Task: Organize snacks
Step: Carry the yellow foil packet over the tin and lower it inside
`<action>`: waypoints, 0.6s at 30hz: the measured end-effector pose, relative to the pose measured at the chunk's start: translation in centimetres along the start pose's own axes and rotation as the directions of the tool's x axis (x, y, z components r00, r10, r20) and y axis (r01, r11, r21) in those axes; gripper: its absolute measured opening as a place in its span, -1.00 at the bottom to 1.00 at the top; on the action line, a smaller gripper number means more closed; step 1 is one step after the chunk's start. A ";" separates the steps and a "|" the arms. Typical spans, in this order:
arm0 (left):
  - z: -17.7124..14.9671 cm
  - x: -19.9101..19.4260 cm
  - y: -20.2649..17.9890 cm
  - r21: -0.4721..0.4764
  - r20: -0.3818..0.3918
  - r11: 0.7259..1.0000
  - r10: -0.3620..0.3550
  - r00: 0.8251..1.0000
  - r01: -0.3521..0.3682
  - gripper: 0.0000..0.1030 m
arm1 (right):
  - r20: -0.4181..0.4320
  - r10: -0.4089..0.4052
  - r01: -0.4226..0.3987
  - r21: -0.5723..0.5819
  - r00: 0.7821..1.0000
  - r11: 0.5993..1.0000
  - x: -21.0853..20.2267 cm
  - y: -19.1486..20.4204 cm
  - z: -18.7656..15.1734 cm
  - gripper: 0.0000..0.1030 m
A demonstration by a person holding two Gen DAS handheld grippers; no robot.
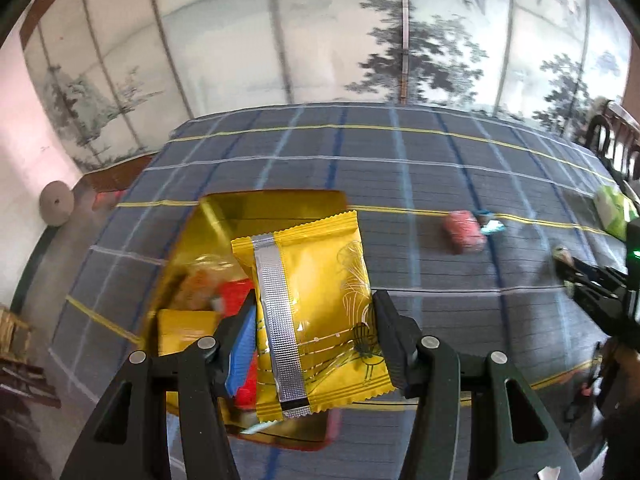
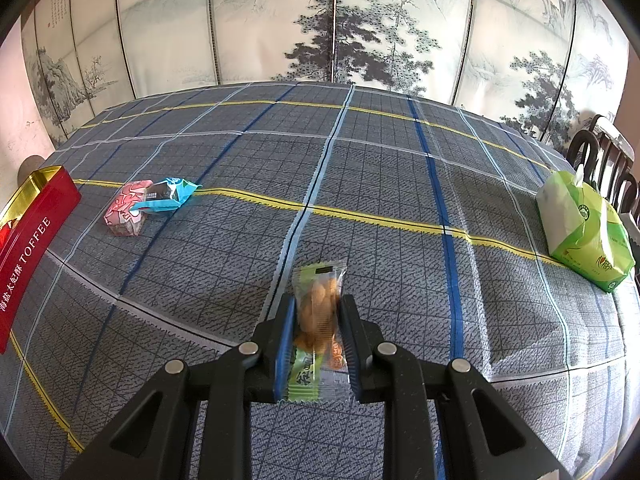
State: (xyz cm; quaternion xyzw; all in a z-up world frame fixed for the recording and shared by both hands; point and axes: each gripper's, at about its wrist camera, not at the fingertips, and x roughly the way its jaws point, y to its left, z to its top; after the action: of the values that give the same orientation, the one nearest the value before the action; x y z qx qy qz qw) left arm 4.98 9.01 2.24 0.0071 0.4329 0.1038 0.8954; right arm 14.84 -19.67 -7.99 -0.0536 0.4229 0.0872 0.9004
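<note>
1. Presently the left gripper [image 1: 314,326] is holding a yellow packet [image 1: 316,320] directly above the open toffee box [image 1: 256,204], near the worktop's [image 2: 360,184] left edge.
2. Meanwhile the right gripper [image 2: 318,322] is clamping a green-wrapped snack [image 2: 318,312], with the box lying well to its left.

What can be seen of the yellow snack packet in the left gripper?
The yellow snack packet is a glossy foil pouch with zigzag-cut ends, a silver seam strip down its middle and thin line drawings. It is upright, slightly tilted, clamped by its sides in the left gripper, above the open gold-lined toffee box.
</note>
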 end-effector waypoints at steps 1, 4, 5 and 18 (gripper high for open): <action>0.1 0.1 0.6 -0.003 -0.003 1.000 0.007 1.000 -0.007 -0.02 | 0.000 -0.001 0.001 0.000 1.000 1.000 0.0 0.0 0.0 -0.55; 0.2 0.7 2.8 -0.027 -0.019 0.999 0.031 0.999 -0.032 -0.02 | 0.000 0.000 0.000 0.000 1.000 1.000 0.0 0.0 0.0 -0.55; 0.3 0.9 3.5 -0.034 -0.023 0.999 0.042 0.999 -0.043 -0.02 | 0.000 -0.001 0.001 0.000 1.000 1.000 0.0 0.0 0.0 -0.55; -1.8 4.0 8.4 -0.045 -0.107 0.993 0.102 0.989 -0.108 -0.02 | 0.000 -0.003 0.003 -0.001 1.000 1.000 0.0 0.0 0.0 -0.55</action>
State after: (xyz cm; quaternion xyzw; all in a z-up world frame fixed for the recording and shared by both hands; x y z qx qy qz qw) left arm 4.45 17.84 -1.10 0.0016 0.4755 0.1621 0.8646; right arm 14.80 -19.65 -7.97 -0.0546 0.4227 0.0863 0.9005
